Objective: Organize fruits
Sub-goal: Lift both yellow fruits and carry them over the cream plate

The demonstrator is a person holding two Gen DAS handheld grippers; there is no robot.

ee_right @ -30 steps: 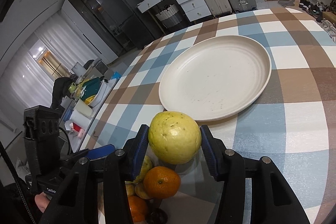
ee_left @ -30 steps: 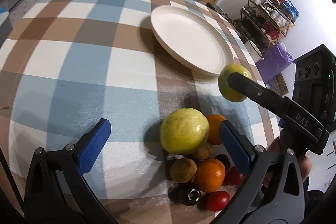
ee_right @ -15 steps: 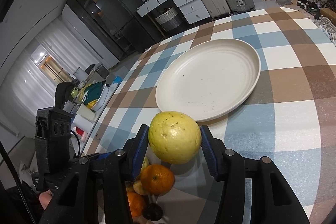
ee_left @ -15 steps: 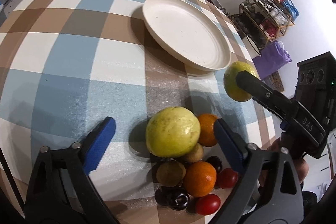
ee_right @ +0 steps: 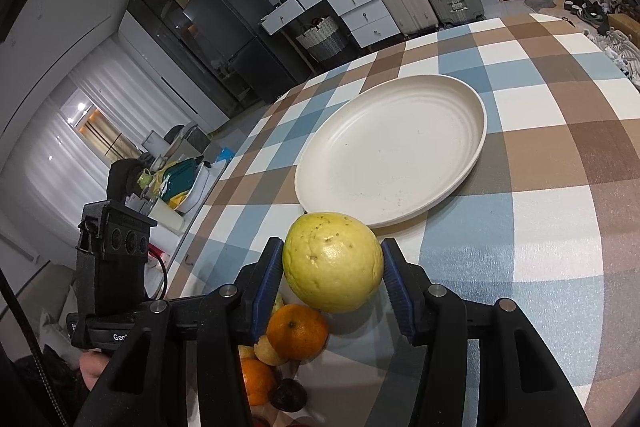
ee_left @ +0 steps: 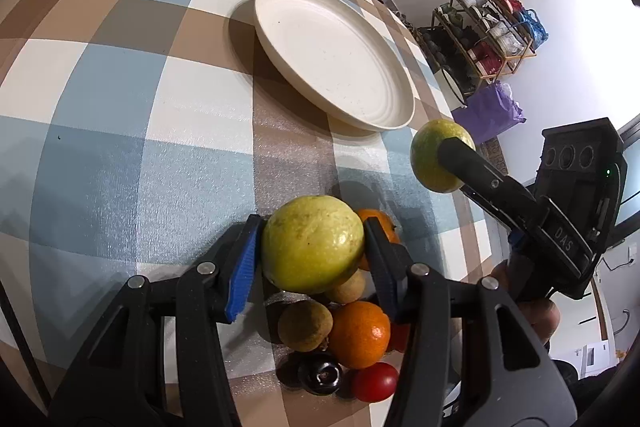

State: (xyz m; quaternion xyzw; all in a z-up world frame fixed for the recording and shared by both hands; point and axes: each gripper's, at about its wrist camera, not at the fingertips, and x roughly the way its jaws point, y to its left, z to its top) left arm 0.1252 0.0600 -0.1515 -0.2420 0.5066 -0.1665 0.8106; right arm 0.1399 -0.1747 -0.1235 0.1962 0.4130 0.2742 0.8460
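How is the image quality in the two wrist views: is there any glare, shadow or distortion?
Left wrist view: strong fisheye bending of the checked tablecloth, black vignette at the corners, white glare on the cloth beside the plate, a dark shadow under the fruit pile. Right wrist view: the same curved distortion, a sharp yellow-green fruit, overexposed bright curtains at the left.

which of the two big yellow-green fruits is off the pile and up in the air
The yellow-green fruit held in the right gripper, lifted near the plate. The other one sits on the fruit pile, with the left gripper closing around it.
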